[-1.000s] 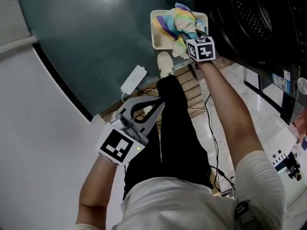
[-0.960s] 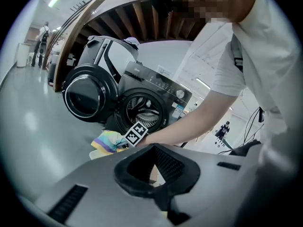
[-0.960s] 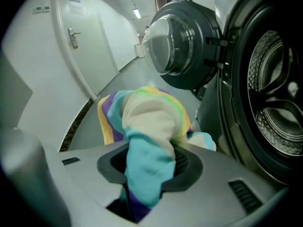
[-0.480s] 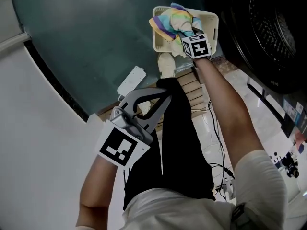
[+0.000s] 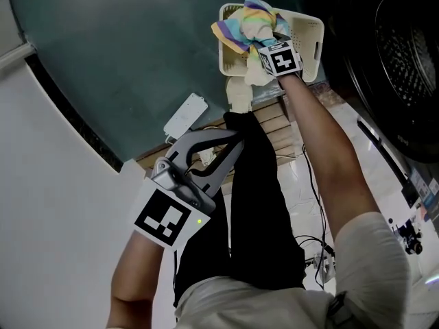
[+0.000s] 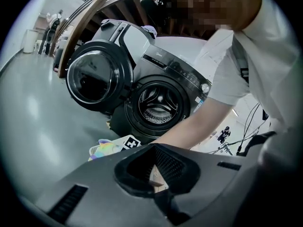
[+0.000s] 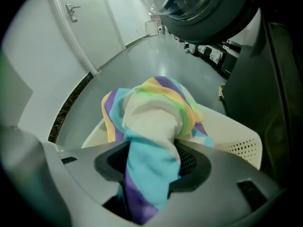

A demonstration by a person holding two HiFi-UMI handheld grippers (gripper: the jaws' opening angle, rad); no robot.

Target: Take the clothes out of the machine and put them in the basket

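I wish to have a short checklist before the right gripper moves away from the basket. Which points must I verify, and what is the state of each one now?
1. Is the striped cloth over the basket? Ok, most of it is within the rim.
2. Is the right gripper clear of the cloth? Not ok: its jaws have just been opening, but the cloth is between them.
3. Is the left gripper free? Ok: shut, with nothing between its jaws.
4. Is the machine door open? Ok.
5. Is the drum emptied? Cannot tell, since only part of it shows.
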